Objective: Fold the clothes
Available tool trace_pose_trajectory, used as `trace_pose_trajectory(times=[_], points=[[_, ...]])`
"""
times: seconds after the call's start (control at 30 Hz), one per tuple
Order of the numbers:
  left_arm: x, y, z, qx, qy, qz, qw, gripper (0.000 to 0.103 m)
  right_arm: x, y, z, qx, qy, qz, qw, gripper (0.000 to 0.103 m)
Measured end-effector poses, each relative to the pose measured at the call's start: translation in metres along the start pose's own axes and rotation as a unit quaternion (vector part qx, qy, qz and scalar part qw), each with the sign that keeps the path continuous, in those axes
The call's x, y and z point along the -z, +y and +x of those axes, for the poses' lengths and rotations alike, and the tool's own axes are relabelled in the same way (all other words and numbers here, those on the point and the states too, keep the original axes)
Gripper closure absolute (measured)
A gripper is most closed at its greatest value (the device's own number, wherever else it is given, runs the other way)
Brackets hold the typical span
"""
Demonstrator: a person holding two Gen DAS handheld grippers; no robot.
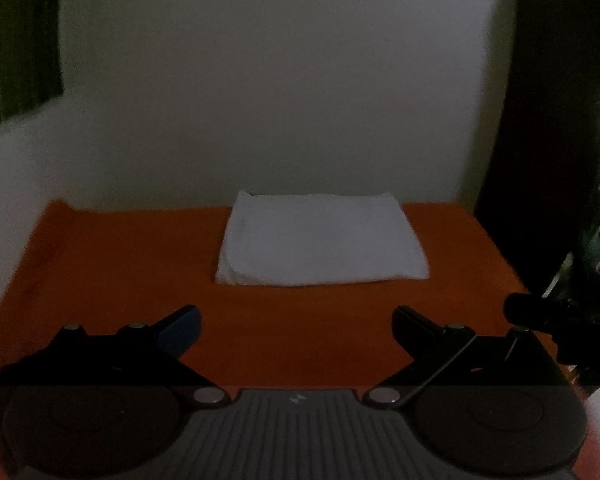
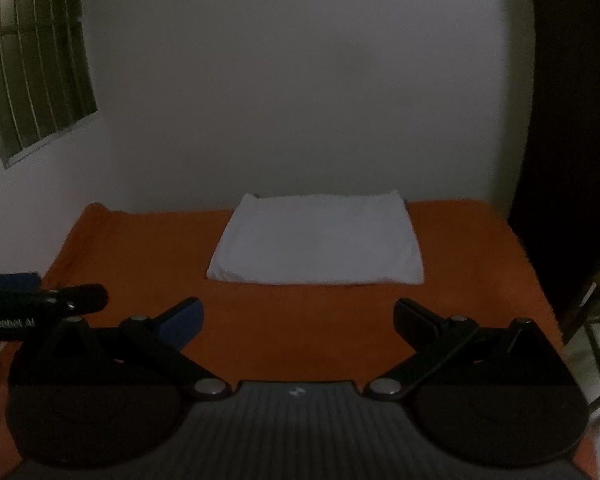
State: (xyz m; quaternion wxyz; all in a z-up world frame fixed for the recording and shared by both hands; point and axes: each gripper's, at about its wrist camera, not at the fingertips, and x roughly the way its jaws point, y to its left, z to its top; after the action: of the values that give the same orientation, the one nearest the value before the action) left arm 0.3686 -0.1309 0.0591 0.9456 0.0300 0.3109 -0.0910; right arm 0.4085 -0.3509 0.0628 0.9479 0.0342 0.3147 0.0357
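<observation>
A white cloth (image 1: 320,240) lies folded into a neat rectangle on the orange-covered table (image 1: 120,264), at the far middle near the wall. It also shows in the right wrist view (image 2: 316,242). My left gripper (image 1: 296,328) is open and empty, held back from the cloth over the near part of the table. My right gripper (image 2: 298,322) is open and empty, likewise short of the cloth. The right gripper's body shows at the right edge of the left wrist view (image 1: 540,314); the left gripper's body shows at the left edge of the right wrist view (image 2: 40,304).
A pale wall (image 1: 260,100) stands right behind the table. A barred window (image 2: 32,52) is at the upper left. A dark door or cabinet (image 2: 568,120) stands to the right, with a chair (image 2: 592,320) beside the table's right edge. The room is dim.
</observation>
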Motion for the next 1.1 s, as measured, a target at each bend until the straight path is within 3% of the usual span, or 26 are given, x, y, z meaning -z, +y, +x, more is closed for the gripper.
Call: trace_pose_trajectory(times=[0.1, 0.2, 0.27, 0.37, 0.5, 0.67, 0.77, 0.83, 1.0, 1.1], points=[[0.04, -0.013, 0.021, -0.048, -0.023, 0.03, 0.9982, 0.0, 0.032, -0.002, 0.028, 0.006, -0.002, 0.001, 1.0, 0.0], [0.087, -0.016, 0.037, -0.025, -0.024, 0.034, 0.9988, 0.0, 0.075, -0.004, 0.045, 0.012, -0.019, 0.013, 1.0, 0.0], [0.116, -0.013, 0.041, 0.003, -0.008, 0.008, 0.9999, 0.0, 0.103, -0.004, 0.046, 0.022, -0.016, 0.023, 0.999, 0.0], [0.157, -0.012, 0.033, 0.014, -0.002, -0.021, 0.9997, 0.0, 0.143, -0.004, 0.038, 0.027, 0.001, 0.022, 0.999, 0.0], [0.199, -0.007, 0.017, -0.014, 0.006, -0.018, 0.9997, 0.0, 0.189, 0.005, 0.018, 0.015, -0.001, -0.033, 0.999, 0.0], [0.228, 0.003, -0.04, -0.044, 0.009, -0.02, 0.9988, 0.0, 0.223, 0.013, -0.04, 0.007, -0.005, 0.002, 1.0, 0.0], [0.224, 0.009, -0.085, -0.047, 0.038, -0.048, 0.997, 0.0, 0.23, 0.022, -0.101, 0.008, 0.001, 0.01, 1.0, 0.0], [0.217, 0.012, -0.125, -0.026, 0.039, -0.052, 0.9976, 0.0, 0.23, 0.031, -0.144, -0.002, 0.01, 0.012, 1.0, 0.0], [0.217, 0.01, -0.206, -0.045, 0.039, -0.028, 0.9978, 0.0, 0.238, 0.081, -0.216, 0.023, 0.023, -0.027, 0.999, 0.0], [0.228, 0.021, -0.235, -0.046, 0.042, -0.059, 0.9963, 0.0, 0.243, 0.11, -0.26, 0.037, 0.032, -0.05, 0.998, 0.0]])
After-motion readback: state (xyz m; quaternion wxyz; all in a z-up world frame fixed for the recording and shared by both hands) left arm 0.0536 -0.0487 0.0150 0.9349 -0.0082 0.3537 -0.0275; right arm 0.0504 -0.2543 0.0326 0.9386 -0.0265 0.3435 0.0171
